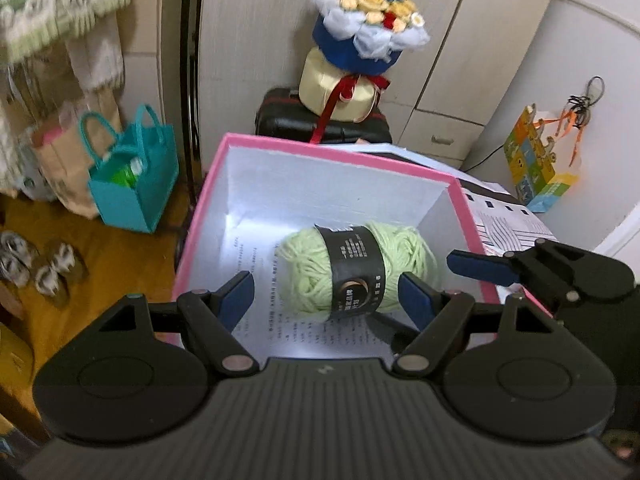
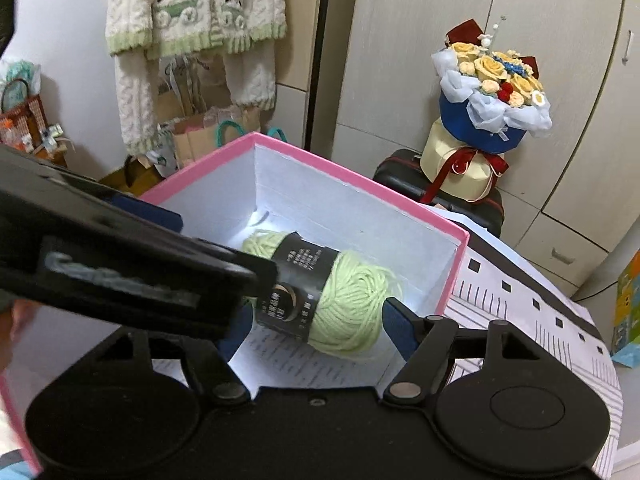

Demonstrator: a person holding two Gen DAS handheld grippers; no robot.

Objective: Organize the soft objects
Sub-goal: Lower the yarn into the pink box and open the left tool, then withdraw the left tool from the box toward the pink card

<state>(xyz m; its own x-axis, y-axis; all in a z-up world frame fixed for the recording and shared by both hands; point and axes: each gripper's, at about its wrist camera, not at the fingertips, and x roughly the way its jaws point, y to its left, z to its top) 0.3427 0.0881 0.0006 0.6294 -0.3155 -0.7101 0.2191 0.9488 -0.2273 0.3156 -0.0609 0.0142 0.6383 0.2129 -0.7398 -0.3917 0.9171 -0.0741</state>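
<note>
both jaws stood open over the pink box (image 1: 468, 216); the green yarn ball (image 1: 352, 268) lay inside, at 12 o'clock from the left gripper (image 1: 332, 292) and the right gripper (image 2: 316, 320).

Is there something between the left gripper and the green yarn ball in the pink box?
Nothing visible. The left gripper hangs open over the pink box, and the green yarn ball lies uncovered between its fingers.

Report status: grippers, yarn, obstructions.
Left gripper open, right gripper open. Green yarn lying in pink box, ungripped. Nothing obstructing.
</note>
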